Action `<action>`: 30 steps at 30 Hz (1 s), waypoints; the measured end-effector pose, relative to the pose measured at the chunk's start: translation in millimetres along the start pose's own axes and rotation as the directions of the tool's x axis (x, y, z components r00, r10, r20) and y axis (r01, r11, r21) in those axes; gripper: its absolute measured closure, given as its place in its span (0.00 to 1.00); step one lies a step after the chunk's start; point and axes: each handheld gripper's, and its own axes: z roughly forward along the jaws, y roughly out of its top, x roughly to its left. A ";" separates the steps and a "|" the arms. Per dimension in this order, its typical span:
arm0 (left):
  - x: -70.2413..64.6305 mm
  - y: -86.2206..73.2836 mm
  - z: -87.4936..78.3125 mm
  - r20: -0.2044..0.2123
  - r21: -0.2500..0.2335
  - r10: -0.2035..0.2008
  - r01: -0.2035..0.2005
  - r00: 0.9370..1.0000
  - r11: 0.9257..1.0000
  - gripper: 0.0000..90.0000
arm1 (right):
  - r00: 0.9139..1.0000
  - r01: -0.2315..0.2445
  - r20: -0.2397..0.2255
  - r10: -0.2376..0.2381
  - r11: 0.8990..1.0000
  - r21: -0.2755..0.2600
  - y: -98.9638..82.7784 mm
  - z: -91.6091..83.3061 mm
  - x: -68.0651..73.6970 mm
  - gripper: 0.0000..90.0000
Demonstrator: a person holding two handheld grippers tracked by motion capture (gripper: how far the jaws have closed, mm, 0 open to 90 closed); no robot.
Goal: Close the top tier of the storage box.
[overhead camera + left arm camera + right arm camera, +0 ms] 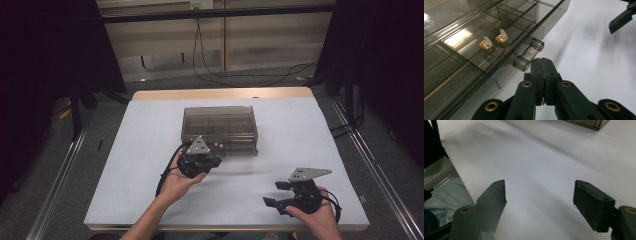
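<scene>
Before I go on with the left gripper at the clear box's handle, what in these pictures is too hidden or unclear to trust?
- High view: the handle of the clear box is hidden behind the left gripper.
- Left gripper view: whether the shut fingers touch the handle is unclear.
- Left gripper view: the two gold pieces are too small to name.
- Right gripper view: the box is cut off at the top edge.

Dim room, glare on box lid (461, 37), soft shadows.

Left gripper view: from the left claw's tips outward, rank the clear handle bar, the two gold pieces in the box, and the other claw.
1. Clear handle bar on the smoky box's front edge, right at the left claw.
2. Two gold pieces, inside a compartment, upper left.
3. Right claw, far upper right, over the white table.
</scene>
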 end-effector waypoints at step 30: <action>13.7 15.3 10.4 -0.013 -0.008 -0.018 0.018 1.000 1.000 0.98 | 1.000 0.002 -0.008 -0.002 1.000 0.010 -0.7 0.8 1.8 0.30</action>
